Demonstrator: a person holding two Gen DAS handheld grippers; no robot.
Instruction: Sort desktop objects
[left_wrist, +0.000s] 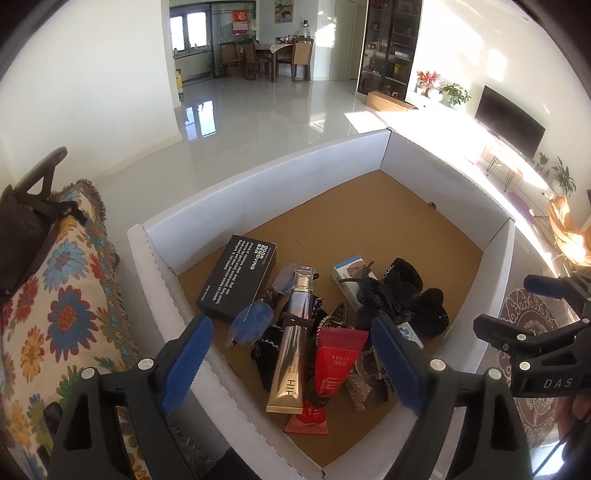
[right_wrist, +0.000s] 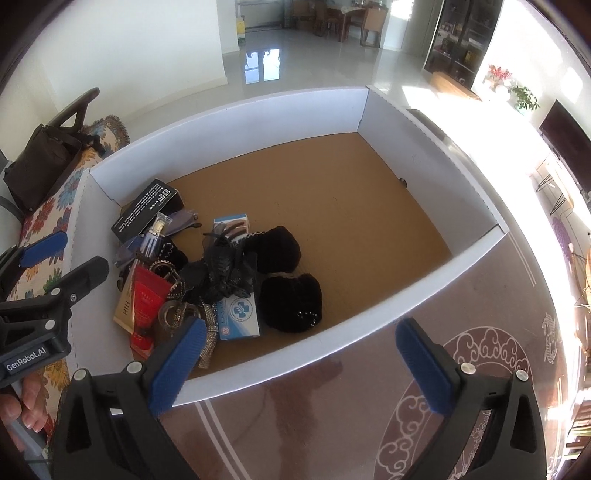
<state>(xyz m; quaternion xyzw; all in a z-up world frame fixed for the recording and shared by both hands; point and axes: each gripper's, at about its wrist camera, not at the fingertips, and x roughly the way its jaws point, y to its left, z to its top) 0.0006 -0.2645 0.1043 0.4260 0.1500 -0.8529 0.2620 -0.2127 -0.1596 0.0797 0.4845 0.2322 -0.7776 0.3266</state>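
Note:
A white cardboard box (left_wrist: 258, 177) with a brown floor holds a pile of small things; it also shows in the right wrist view (right_wrist: 229, 122). In it lie a black carton (left_wrist: 238, 282), blue-lensed glasses (left_wrist: 253, 325), a gold and silver tube (left_wrist: 293, 343), a red sachet (left_wrist: 334, 363), black hair pieces (left_wrist: 402, 291) and a white and blue packet (right_wrist: 238, 314). My left gripper (left_wrist: 291, 362) is open, above the pile, empty. My right gripper (right_wrist: 303, 365) is open, over the box's near wall, empty.
A flowered cloth (left_wrist: 55, 302) covers the seat left of the box, with a black bag (right_wrist: 40, 166) on it. The box stands on a brown glossy table (right_wrist: 351, 424) with white patterns. The right half of the box floor (right_wrist: 332, 192) is bare.

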